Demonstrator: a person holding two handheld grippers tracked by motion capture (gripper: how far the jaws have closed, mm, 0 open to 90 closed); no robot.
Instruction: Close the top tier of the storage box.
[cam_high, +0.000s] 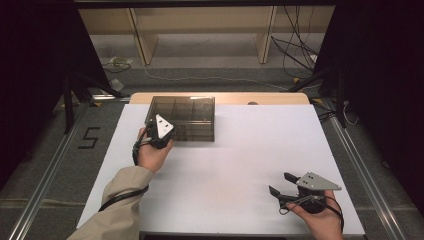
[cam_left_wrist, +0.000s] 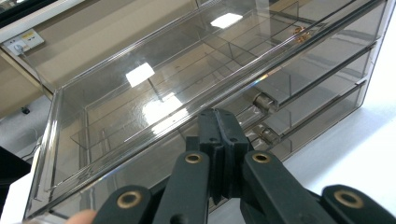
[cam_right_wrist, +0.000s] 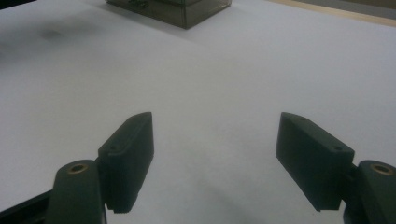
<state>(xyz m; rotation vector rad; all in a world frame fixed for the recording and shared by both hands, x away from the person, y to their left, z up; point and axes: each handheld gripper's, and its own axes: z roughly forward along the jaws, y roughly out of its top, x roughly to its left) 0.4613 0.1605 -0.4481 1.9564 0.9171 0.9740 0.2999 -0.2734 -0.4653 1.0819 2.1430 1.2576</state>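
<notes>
My left gripper (cam_high: 159, 134) sits at the front left corner of the smoked clear plastic drawer organizer (cam_high: 186, 117), which stands at the far left of the white table (cam_high: 240, 150). In the left gripper view my 2 jaws are pressed together right against the front edge of the organizer (cam_left_wrist: 187, 88), beside 2 small metal drawer knobs (cam_left_wrist: 264, 101); I cannot tell whether they pinch anything between them. Divided compartments show through the glossy top. My right gripper (cam_high: 282, 184) rests well apart, near the table's front right corner, its 2 jaws spread wide over bare white surface, with the organizer (cam_right_wrist: 173, 9) far off.
</notes>
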